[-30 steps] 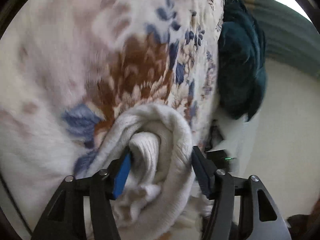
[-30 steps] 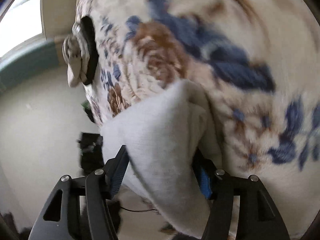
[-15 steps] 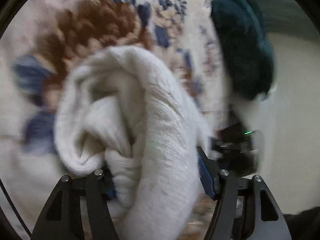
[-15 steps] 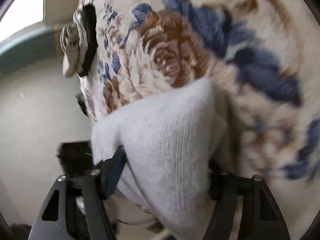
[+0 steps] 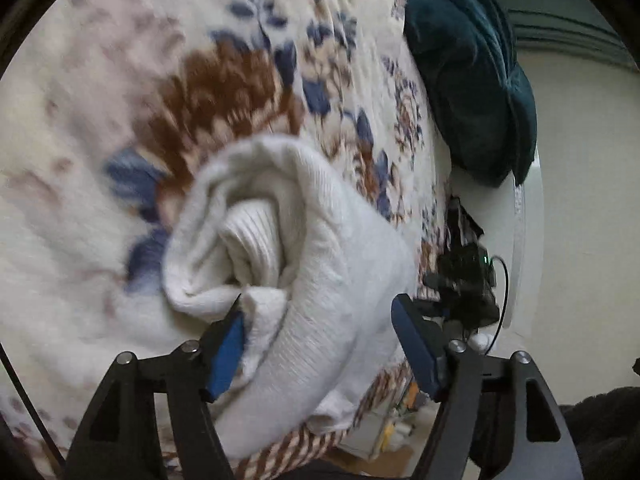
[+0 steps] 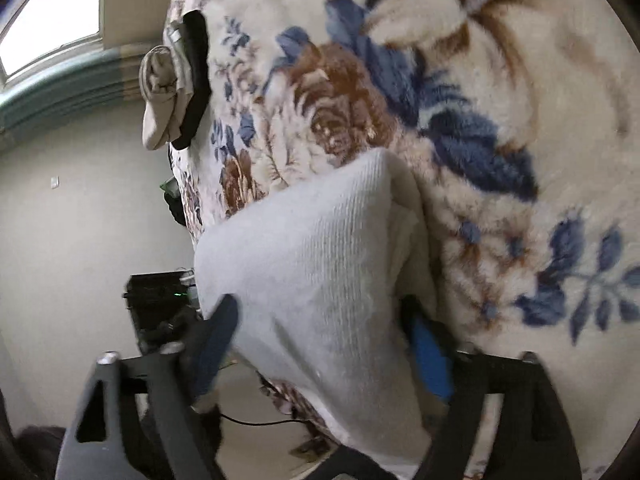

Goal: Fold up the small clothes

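Note:
A white knit garment (image 5: 304, 264) is bunched into a thick roll over a floral blanket (image 5: 120, 100). My left gripper (image 5: 320, 332) has the roll's open end between its blue pads; the right pad stands slightly off the cloth. In the right wrist view the same white garment (image 6: 320, 280) fills the span between the fingers of my right gripper (image 6: 320, 344), which is closed on its smooth folded end. Both grippers hold it close to the blanket.
A dark teal cushion (image 5: 472, 76) lies at the blanket's far edge. Folded beige and black clothes (image 6: 176, 80) sit at the blanket's edge in the right wrist view. A black device with a green light (image 6: 160, 300) stands on the floor by the wall.
Both grippers have shifted the white roll over the blanket. The left jaws have widened a little, and the roll sits lower in the left view than half a second ago.

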`<act>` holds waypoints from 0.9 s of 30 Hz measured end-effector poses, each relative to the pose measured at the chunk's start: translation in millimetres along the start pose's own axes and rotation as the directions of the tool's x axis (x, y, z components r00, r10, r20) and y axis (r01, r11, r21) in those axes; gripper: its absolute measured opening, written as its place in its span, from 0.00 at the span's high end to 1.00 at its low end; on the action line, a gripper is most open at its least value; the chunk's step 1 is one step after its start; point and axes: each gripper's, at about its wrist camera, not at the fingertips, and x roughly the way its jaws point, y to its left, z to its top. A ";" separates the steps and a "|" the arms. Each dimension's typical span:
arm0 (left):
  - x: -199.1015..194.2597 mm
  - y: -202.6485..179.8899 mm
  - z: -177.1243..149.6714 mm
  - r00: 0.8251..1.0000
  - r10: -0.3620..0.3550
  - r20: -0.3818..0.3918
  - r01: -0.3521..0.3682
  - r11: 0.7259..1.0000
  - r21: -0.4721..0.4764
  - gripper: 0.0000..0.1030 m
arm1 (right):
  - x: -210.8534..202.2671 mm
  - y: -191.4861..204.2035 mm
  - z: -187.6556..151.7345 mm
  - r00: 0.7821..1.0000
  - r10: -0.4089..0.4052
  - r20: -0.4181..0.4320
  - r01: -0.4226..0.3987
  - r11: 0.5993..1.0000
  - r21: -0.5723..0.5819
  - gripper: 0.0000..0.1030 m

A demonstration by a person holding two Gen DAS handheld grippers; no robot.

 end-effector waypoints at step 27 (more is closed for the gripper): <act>-15.5 33.9 -105.8 0.943 0.250 0.218 -0.207 0.957 -0.204 0.26 | 45.7 -8.3 -40.3 0.982 0.027 0.188 -0.043 0.996 0.083 0.59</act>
